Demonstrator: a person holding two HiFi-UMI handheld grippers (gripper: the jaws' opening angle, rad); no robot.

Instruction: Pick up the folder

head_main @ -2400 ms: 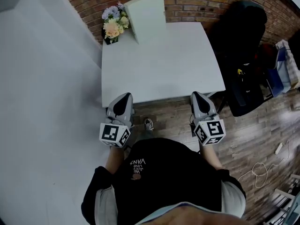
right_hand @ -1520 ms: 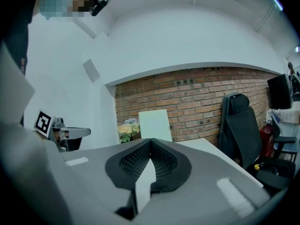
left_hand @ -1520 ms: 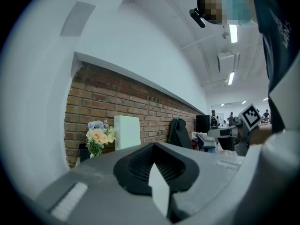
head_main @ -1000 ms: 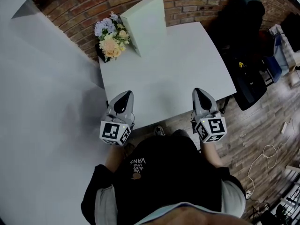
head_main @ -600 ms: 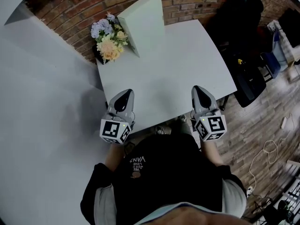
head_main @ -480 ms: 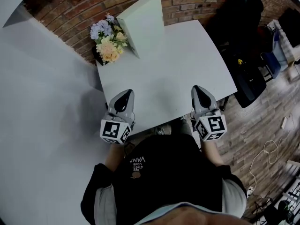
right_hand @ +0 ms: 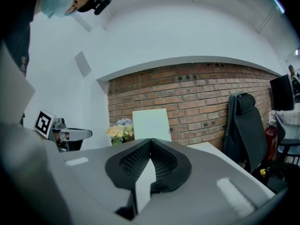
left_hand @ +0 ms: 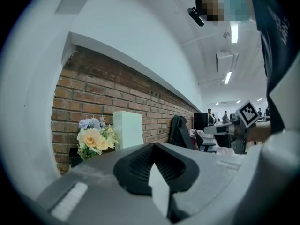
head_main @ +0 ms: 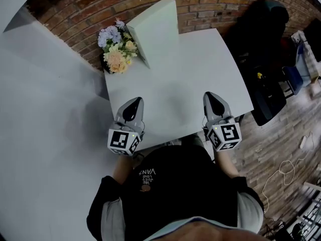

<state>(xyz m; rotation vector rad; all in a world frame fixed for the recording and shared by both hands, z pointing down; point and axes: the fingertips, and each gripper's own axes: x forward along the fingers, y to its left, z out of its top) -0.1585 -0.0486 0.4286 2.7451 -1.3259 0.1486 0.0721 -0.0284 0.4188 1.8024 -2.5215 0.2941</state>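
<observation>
A pale green folder (head_main: pixel 154 26) stands upright at the far side of the white table (head_main: pixel 185 79), leaning toward the brick wall; it also shows in the left gripper view (left_hand: pixel 128 129) and the right gripper view (right_hand: pixel 151 124). My left gripper (head_main: pixel 133 103) hovers over the table's near left edge, jaws shut and empty (left_hand: pixel 152 150). My right gripper (head_main: pixel 211 97) hovers over the near right part, also shut with nothing in it (right_hand: pixel 150 143). Both are well short of the folder.
A bunch of flowers (head_main: pixel 118 47) in a dark pot stands just left of the folder. A black office chair (head_main: pixel 262 44) sits to the table's right, with bags and cables on the wooden floor. A white wall runs along the left.
Both grippers have moved forward over the table's near edge, toward the folder. Their jaws stay shut.
</observation>
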